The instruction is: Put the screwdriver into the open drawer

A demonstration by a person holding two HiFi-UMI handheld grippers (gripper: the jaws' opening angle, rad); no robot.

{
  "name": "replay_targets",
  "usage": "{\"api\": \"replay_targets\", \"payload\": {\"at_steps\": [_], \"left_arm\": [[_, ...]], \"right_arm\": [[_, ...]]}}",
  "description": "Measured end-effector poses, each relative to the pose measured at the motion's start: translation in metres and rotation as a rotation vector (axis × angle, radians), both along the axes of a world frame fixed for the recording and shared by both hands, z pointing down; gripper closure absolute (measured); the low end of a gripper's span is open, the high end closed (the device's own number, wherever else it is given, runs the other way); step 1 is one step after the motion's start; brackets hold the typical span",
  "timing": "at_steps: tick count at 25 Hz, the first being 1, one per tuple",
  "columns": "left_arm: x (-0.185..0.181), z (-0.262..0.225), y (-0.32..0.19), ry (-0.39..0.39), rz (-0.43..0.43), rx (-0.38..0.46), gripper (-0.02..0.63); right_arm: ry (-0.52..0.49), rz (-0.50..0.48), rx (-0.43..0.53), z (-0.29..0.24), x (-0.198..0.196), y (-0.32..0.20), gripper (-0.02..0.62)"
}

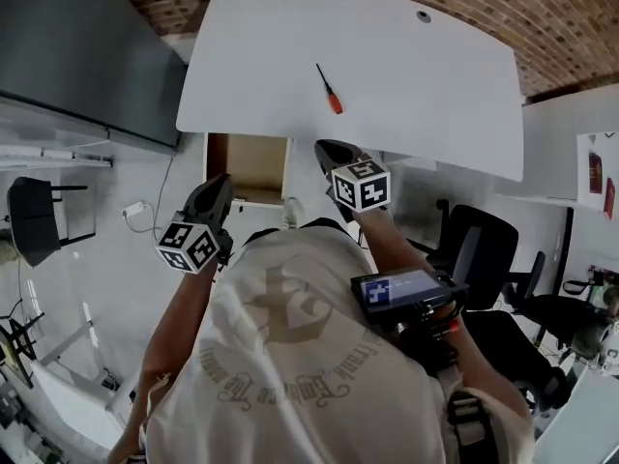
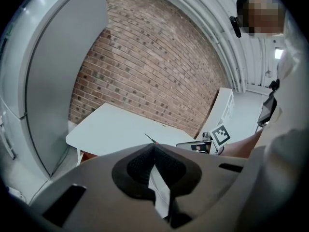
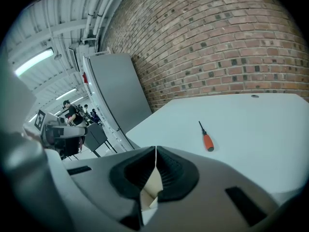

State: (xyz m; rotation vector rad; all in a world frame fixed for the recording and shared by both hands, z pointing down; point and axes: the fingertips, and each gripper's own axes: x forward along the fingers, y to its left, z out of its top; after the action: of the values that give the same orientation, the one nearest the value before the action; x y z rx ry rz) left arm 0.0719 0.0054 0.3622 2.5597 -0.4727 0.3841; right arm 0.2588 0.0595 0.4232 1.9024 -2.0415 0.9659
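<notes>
A screwdriver (image 1: 329, 91) with an orange handle and a thin dark shaft lies near the middle of the white table (image 1: 416, 75). Below the table's near edge a wooden drawer (image 1: 255, 167) stands pulled open. My right gripper (image 1: 335, 154) hovers at the table's near edge, just short of the screwdriver, jaws pressed together with nothing between them. My left gripper (image 1: 215, 193) hangs lower and to the left, beside the drawer, also shut and empty. In the right gripper view the screwdriver (image 3: 206, 138) lies ahead and to the right of the right gripper (image 3: 155, 149). The left gripper (image 2: 154, 146) points at the table (image 2: 116, 129).
A grey cabinet (image 1: 77, 46) stands left of the table, against a brick wall (image 1: 542, 27). Black office chairs (image 1: 484, 249) crowd the right side, and another chair (image 1: 34, 216) sits at the far left. A cable grommet (image 1: 423, 15) marks the table's far side.
</notes>
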Motion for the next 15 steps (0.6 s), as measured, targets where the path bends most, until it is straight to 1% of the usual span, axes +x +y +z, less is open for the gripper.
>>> {"api": "replay_targets", "payload": {"at_steps": [7,15], "left_arm": [[0.020,0.006,-0.019,-0.009,0.008,-0.007,0.587],[0.038,0.012,-0.038,-0.012,-0.011,-0.017,0.588]], "right_arm": [[0.001,0.001,-0.018,0.010,0.022,-0.019,0.571],[0.034,-0.013,-0.048,0.020,0.049,-0.038,0.571]]}}
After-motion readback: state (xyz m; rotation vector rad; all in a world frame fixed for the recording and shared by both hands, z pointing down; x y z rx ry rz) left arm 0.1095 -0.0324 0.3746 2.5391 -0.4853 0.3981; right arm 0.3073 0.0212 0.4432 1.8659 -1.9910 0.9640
